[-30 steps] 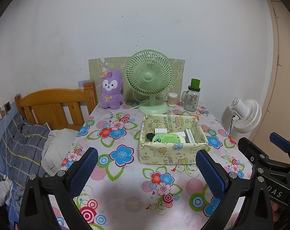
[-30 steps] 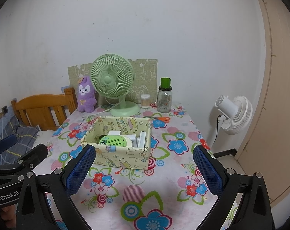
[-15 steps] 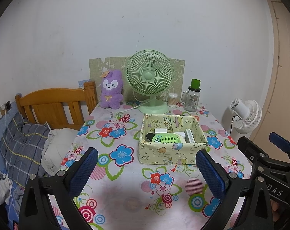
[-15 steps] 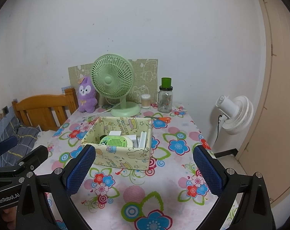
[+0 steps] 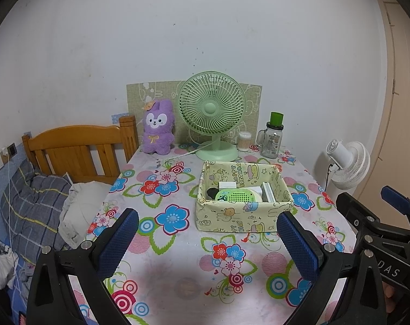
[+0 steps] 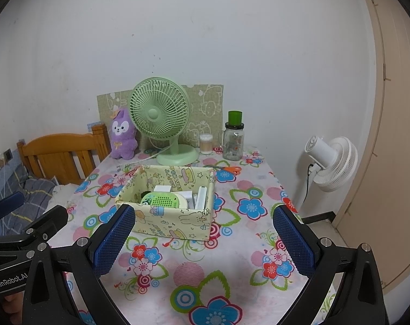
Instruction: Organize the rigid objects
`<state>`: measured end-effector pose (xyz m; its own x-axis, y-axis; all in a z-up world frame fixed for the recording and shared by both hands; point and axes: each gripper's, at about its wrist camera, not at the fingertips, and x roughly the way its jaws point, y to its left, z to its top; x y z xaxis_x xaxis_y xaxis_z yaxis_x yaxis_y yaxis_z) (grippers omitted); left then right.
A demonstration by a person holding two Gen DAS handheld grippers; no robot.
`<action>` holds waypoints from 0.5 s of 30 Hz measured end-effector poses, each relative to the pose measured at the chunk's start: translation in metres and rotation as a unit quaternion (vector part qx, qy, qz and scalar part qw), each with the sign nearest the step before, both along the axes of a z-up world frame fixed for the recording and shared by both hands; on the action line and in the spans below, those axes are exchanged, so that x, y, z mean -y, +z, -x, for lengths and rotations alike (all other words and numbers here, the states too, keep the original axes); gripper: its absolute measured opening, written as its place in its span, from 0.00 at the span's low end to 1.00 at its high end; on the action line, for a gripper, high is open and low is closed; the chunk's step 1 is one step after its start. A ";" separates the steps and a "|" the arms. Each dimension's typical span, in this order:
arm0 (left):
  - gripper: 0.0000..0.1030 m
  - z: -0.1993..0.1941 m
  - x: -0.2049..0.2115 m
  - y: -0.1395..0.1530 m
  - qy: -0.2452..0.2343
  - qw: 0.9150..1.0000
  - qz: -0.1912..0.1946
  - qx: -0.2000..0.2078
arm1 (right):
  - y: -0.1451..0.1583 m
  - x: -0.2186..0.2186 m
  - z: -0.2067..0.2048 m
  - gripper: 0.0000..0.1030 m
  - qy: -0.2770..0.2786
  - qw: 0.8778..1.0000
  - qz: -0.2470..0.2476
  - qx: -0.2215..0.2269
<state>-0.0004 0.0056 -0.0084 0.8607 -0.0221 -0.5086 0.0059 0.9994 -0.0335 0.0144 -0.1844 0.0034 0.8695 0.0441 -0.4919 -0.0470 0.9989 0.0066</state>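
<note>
**Both grippers held back, jaws wide, before the box**

The left gripper (image 5: pixel 205 239) and the right gripper (image 6: pixel 202 237) are held above the near edge of the surface (image 5: pixel 177 279); the jaws of each are spread wide and nothing is gripped. The fabric box (image 5: pixel 244 211) is set near the middle of the surface, slightly right of centre in the left view. Inside it a green oval device (image 5: pixel 237 196) is seen lying against the near wall, with a white box (image 6: pixel 163 189) behind it, a white slab (image 6: pixel 202 197) stood on edge at the right, and a dark round item (image 5: pixel 211 192) at the left. What these items are cannot be told more closely.

Outside the box, orange scissors (image 6: pixel 226 168) are seen lying just beyond its far right corner. A fan (image 5: pixel 213 113), a plush toy (image 5: pixel 157 128), a swab pot (image 5: pixel 244 140) and a jar (image 5: pixel 271 139) are lined along the far edge.

The step in hand is judged to be the choice and approach of the next item; the scissors appear to be the only loose rigid thing left. For a good pick, the right gripper would best be carried over the box's right side, kept clear of its soft wall, and lowered with the jaws set across the handles or blades, not along them. The jar, near the scissors, should be given room. If the box shifts, it may be steadied with the left gripper.
</note>
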 end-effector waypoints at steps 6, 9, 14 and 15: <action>1.00 0.001 0.000 0.001 0.001 1.000 -0.001 0.000 | 0.000 0.000 0.000 1.00 0.000 1.000 0.000 0.001; 1.00 0.002 0.000 0.000 0.000 1.000 -0.001 0.001 | 0.000 0.000 0.000 1.00 0.000 1.000 0.000 0.001; 1.00 0.001 0.000 0.000 0.001 1.000 0.000 0.000 | 0.000 0.000 0.001 1.00 0.000 1.000 0.000 0.001; 1.00 0.001 0.000 0.000 0.000 1.000 -0.001 0.000 | 0.000 0.000 0.000 1.00 0.000 1.000 0.001 0.001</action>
<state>-0.0017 0.0053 -0.0080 0.8611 -0.0207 -0.5079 0.0049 0.9995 -0.0323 0.0142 -0.1846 0.0033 0.8703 0.0437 -0.4905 -0.0471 0.9989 0.0054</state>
